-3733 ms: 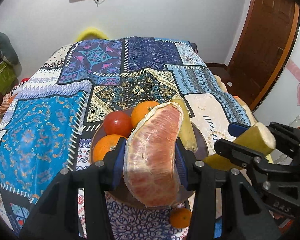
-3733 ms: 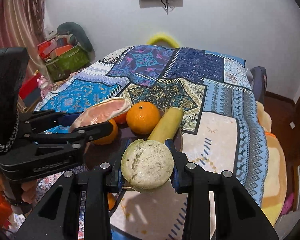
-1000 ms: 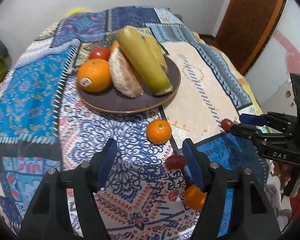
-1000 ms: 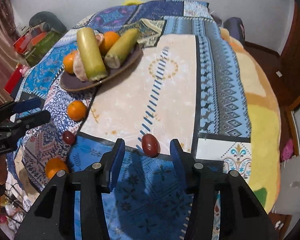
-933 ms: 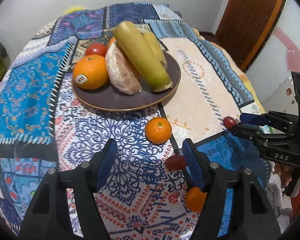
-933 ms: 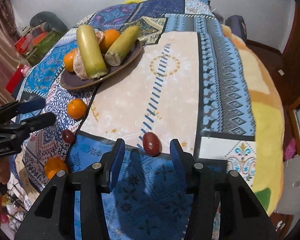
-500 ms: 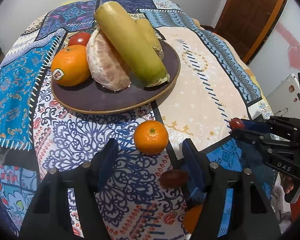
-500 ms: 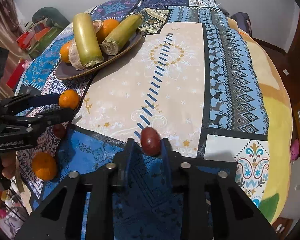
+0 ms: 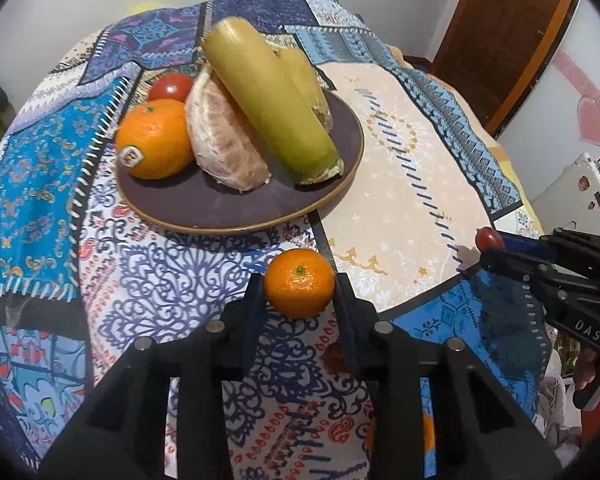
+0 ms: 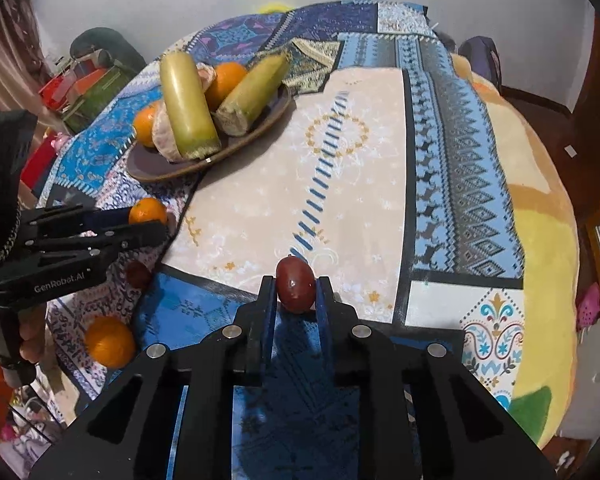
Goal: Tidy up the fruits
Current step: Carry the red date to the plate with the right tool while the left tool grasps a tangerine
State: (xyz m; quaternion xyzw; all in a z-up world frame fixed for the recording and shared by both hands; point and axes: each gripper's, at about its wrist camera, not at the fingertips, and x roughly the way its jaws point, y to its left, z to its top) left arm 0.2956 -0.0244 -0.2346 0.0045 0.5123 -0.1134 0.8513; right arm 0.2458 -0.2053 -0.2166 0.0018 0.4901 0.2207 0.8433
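Two tools are each closed on one piece of loose fruit. The left tool (image 9: 299, 288) has its fingers pressed against the sides of a small mandarin (image 9: 299, 283), gripped across its widest part so the round skin cannot slip out; the right tool (image 10: 296, 290) pinches a dark red, egg-shaped fruit (image 10: 295, 289), perhaps a date or plum, at its middle. Both appear to sit at or just above the patterned cloth (image 10: 360, 168), so whether either is lifted clear I cannot tell. The grips look chosen for carrying toward the brown plate (image 9: 228, 208), which lies ahead of the left tool and well apart from the right. The plate already holds two yellow-green stalks (image 9: 268, 100) leaning over a peeled pomelo segment (image 9: 224, 140), a stickered orange (image 9: 152, 138) and a red tomato (image 9: 172, 86), so free room seems to remain mainly at its near rim. The mandarin is glossy, with a green stem scar facing the camera. Another orange (image 10: 109, 342) and a second dark fruit (image 10: 138, 274) lie on the cloth.
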